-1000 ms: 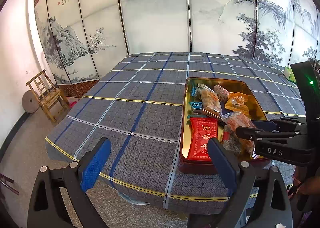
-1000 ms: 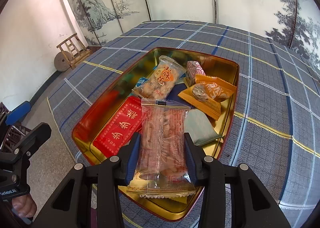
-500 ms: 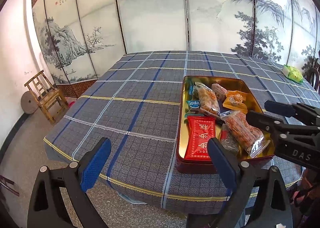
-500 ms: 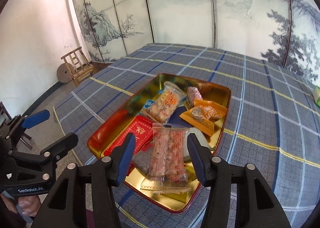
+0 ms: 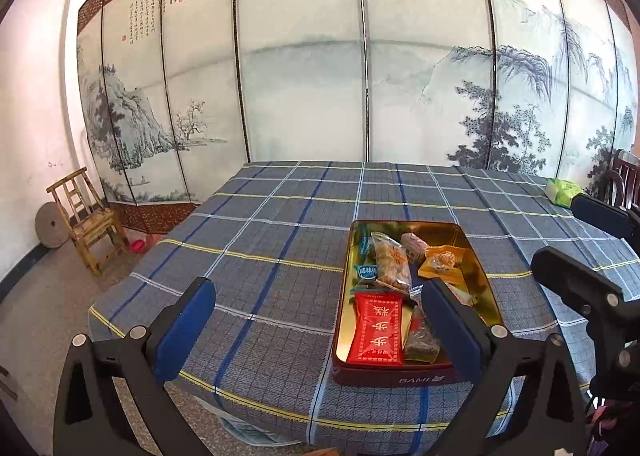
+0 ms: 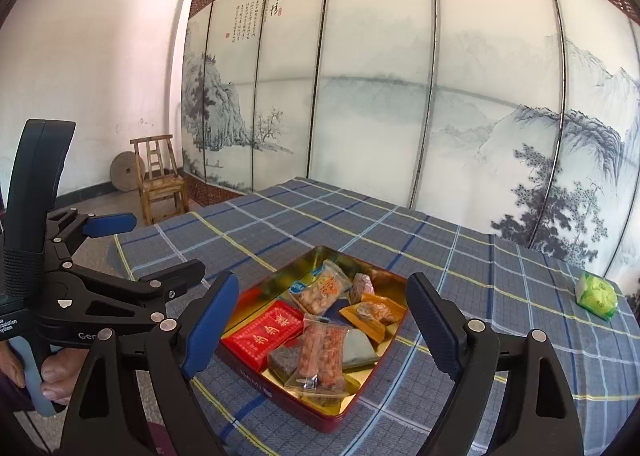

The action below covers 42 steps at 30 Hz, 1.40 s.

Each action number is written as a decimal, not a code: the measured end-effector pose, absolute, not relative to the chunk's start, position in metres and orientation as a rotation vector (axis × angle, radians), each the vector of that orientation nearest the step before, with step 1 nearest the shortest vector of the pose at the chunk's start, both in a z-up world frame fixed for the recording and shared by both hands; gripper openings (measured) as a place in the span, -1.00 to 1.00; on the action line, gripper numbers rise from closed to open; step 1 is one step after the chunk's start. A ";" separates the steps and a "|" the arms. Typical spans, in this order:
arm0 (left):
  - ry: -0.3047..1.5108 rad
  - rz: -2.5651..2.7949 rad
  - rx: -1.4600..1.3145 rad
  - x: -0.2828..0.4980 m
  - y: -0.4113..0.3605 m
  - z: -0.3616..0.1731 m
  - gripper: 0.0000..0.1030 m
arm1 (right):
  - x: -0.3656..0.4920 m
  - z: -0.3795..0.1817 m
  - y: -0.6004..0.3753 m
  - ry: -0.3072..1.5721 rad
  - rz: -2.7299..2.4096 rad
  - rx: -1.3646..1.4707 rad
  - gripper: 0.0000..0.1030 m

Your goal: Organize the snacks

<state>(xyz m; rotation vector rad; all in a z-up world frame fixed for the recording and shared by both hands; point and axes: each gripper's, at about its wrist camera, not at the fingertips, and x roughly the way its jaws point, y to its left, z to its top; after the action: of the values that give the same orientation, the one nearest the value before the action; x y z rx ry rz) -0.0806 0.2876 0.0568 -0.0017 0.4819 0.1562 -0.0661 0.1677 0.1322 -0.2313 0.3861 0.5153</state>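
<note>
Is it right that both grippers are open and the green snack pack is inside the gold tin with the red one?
Not quite. The green snack pack is not in the gold tin; the right wrist view shows it lying on the checked tablecloth, off to the right. The rest holds: the red pack is in the tin, and the left gripper and right gripper are both open.

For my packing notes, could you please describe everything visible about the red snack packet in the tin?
The red snack packet is a flat, glossy rectangular pouch printed with pale characters and a patterned border. It lies face up at the near-left end of the gold-lined tin, beside a small dark block. No hand-held gripper touches it.
</note>
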 end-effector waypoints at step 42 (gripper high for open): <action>0.475 0.142 -0.037 -0.080 0.280 0.067 0.99 | -0.080 0.142 0.146 0.331 0.468 -0.189 0.93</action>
<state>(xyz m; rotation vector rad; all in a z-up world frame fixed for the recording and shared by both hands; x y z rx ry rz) -0.0796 0.2802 0.0673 -0.0373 0.4748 0.1420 -0.0805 0.1465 0.1422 -0.1889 0.3310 0.4677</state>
